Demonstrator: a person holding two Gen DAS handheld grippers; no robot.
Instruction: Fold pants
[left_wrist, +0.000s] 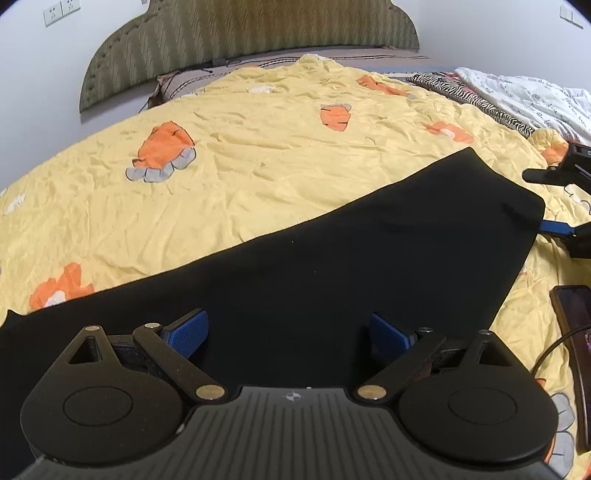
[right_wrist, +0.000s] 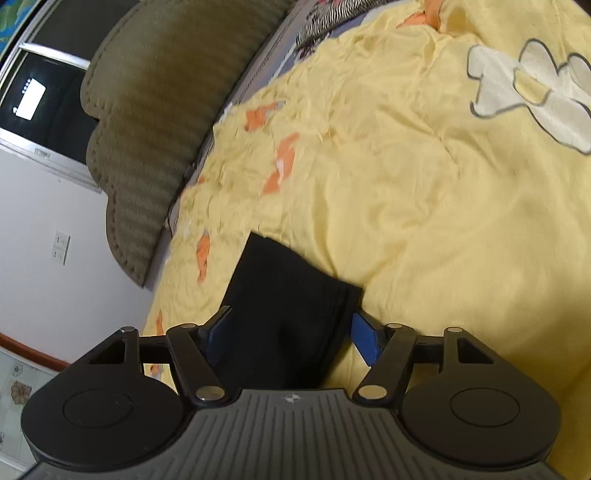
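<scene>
Black pants (left_wrist: 332, 258) lie flat in a long band on a yellow bedspread (left_wrist: 240, 166). My left gripper (left_wrist: 288, 336) is open, its blue pads wide apart just above the near part of the pants. My right gripper (right_wrist: 291, 334) is open, its pads on either side of the pants' far end (right_wrist: 288, 295). In the left wrist view the right gripper (left_wrist: 565, 230) shows at the pants' right end, one blue finger (left_wrist: 556, 227) at the cloth's edge.
A green padded headboard (left_wrist: 251, 33) and white wall stand behind the bed. Zebra-striped and white printed bedding (left_wrist: 498, 96) lies at the back right. A dark phone with a cable (left_wrist: 574, 325) lies on the bedspread to the right of the pants.
</scene>
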